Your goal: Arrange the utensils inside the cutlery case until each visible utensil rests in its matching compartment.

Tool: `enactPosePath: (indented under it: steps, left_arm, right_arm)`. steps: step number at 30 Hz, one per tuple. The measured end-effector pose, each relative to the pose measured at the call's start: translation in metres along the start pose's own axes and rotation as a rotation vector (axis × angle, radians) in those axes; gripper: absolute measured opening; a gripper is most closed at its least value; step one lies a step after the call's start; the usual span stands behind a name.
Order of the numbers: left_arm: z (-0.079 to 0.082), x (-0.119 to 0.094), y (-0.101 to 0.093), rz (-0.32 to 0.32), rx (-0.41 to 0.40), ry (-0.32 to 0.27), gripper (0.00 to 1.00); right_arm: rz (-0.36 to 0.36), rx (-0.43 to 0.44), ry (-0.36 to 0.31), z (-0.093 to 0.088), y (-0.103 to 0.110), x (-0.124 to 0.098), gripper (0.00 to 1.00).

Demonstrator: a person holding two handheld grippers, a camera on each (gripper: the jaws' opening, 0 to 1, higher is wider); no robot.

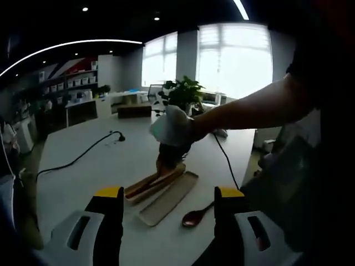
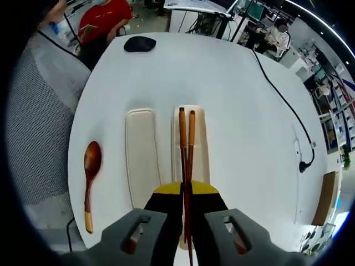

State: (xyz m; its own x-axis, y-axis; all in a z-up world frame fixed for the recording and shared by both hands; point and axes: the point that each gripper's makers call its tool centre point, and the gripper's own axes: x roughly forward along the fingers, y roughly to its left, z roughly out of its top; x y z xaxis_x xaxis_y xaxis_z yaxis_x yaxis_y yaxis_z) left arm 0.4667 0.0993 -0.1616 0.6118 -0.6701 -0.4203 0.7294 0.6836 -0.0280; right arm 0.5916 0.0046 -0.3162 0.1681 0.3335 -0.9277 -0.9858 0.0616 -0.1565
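Left gripper view
Left claw (image 1: 168,206): jaws spread wide, nothing between them, hovering above the near part of the tabletop (image 1: 100,160).
Case (image 1: 168,198): two long beige trays side by side just beyond the jaws; the nearer tray lies bare.
Chopsticks (image 1: 151,183): a brown pair lying along the far tray, its far end under the right claw (image 1: 166,160).
Right claw: comes down from the right, gripped by a hand in a white glove (image 1: 173,126) at the end of a bare forearm.
Spoon (image 1: 195,216): dark wood, on the tabletop just beside the nearer tray, outside the case.
Around: a black cable (image 1: 77,158) trails across the tabletop to the left; a second cable (image 1: 226,162) runs along the right side; a green plant (image 1: 183,91) stands behind the glove; shelves with boxes and bright windows sit far behind.
Writing: none legible.

Right gripper view
Right claw (image 2: 186,194): jaws closed on the chopsticks (image 2: 186,145), pinching them together at the near end.
Chopsticks: tips point away, resting over the right tray (image 2: 201,144).
Left tray (image 2: 141,156): bare, just beside the right one.
Spoon (image 2: 90,178): on the tabletop (image 2: 244,127) left of the trays, apart from them, bowl pointing away.
Around: a black mouse-like object (image 2: 140,44) near the far edge; a black cable (image 2: 285,105) on the right; a person in red (image 2: 105,19) beyond the tabletop.
Writing: none legible.
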Motion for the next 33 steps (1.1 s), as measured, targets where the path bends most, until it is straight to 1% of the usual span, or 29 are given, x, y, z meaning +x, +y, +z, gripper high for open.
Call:
enactPosePath:
  steps: [4, 9, 15, 21, 29, 33]
  left_arm:
    - [-0.002, 0.002, -0.003, -0.013, 0.007, 0.01, 0.68]
    - [-0.002, 0.002, -0.002, -0.013, 0.0, 0.009, 0.68]
    - [-0.004, 0.004, -0.004, -0.02, -0.001, 0.017, 0.68]
    - [-0.004, 0.005, -0.004, -0.021, 0.001, 0.021, 0.68]
    - [-0.005, 0.005, -0.003, -0.013, 0.002, 0.023, 0.68]
    - [-0.003, 0.005, -0.003, -0.013, 0.0, 0.013, 0.68]
  right_arm:
    - [0.001, 0.009, 0.019, -0.003, -0.002, 0.006, 0.0]
    - [0.019, 0.016, 0.033, -0.005, 0.002, 0.014, 0.0]
    - [0.035, 0.034, 0.033, -0.003, 0.001, 0.02, 0.0]
    - [0.033, 0.044, 0.04, -0.002, 0.0, 0.025, 0.0]
    - [0.035, 0.053, 0.053, -0.005, -0.001, 0.03, 0.0]
    - [0.037, 0.088, 0.054, -0.006, -0.003, 0.032, 0.0]
